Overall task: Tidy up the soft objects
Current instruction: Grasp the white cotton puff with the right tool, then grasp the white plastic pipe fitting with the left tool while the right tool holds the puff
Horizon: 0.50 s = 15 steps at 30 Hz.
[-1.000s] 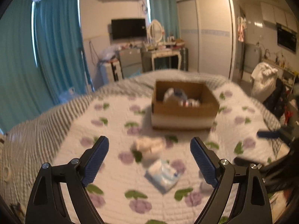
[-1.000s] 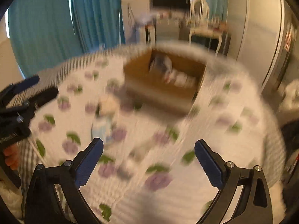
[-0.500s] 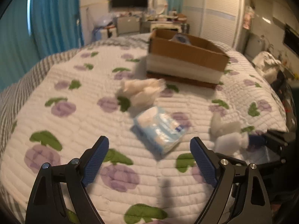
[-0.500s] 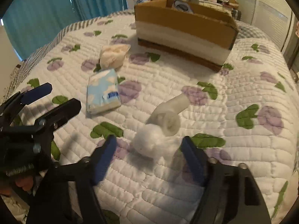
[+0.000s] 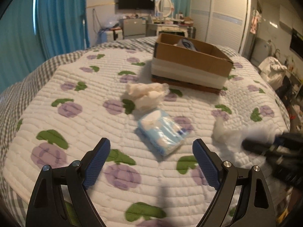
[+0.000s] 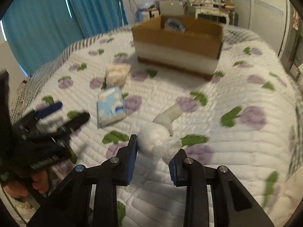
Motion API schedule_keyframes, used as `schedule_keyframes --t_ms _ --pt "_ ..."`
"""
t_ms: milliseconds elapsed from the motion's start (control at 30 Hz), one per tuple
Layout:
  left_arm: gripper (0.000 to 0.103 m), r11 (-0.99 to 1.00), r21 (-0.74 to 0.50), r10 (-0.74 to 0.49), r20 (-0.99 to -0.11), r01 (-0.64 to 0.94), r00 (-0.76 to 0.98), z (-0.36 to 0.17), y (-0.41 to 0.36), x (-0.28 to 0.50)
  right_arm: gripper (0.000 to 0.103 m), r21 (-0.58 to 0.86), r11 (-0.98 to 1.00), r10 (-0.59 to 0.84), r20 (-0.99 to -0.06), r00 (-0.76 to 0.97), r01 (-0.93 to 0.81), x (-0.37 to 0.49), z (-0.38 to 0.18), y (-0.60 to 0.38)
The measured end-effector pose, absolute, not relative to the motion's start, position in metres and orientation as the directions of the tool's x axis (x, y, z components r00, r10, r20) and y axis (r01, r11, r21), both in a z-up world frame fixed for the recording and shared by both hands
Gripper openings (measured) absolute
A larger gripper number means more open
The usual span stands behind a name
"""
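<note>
My right gripper (image 6: 154, 153) is shut on a white fluffy soft object (image 6: 158, 139) lying on the quilt; in the left wrist view the object (image 5: 227, 133) shows blurred at the right. My left gripper (image 5: 151, 155) is open and empty, just short of a blue tissue pack (image 5: 163, 131), which also shows in the right wrist view (image 6: 110, 106). A crumpled cream cloth (image 5: 146, 92) lies beyond the pack. An open cardboard box (image 5: 191, 64) with items inside stands further back on the bed.
The bed has a white quilt (image 5: 75, 117) with purple flowers and a grey checked edge. Teal curtains (image 5: 56, 19), a dresser and a wardrobe stand behind. A white bundle (image 5: 272, 70) sits on a chair at the right.
My right gripper has closed on the white fluffy object. My left gripper has drawn back slightly from the tissue pack and stays open.
</note>
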<state>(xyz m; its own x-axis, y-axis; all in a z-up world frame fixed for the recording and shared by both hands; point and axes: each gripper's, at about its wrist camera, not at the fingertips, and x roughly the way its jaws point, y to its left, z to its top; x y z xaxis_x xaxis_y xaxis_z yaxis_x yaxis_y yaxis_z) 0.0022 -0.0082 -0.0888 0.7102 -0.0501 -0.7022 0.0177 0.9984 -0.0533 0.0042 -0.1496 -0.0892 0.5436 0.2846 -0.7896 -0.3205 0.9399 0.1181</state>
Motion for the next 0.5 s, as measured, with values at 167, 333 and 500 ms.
schedule_keyframes --t_ms 167,333,500 --pt "0.088 0.998 -0.007 -0.051 -0.73 0.067 0.681 -0.087 -0.041 0.007 0.03 0.062 0.96 0.225 -0.751 0.621 -0.272 0.009 -0.063 -0.176" --pt "0.088 0.989 -0.045 -0.126 -0.759 0.141 0.639 -0.092 -0.072 0.017 0.03 0.02 0.977 0.157 -0.744 0.649 -0.213 0.021 -0.064 -0.202" --pt "0.088 0.971 -0.062 -0.188 -0.791 0.23 0.582 -0.107 -0.105 0.027 0.03 0.056 0.981 0.164 -0.748 0.643 -0.185 0.03 -0.074 -0.225"
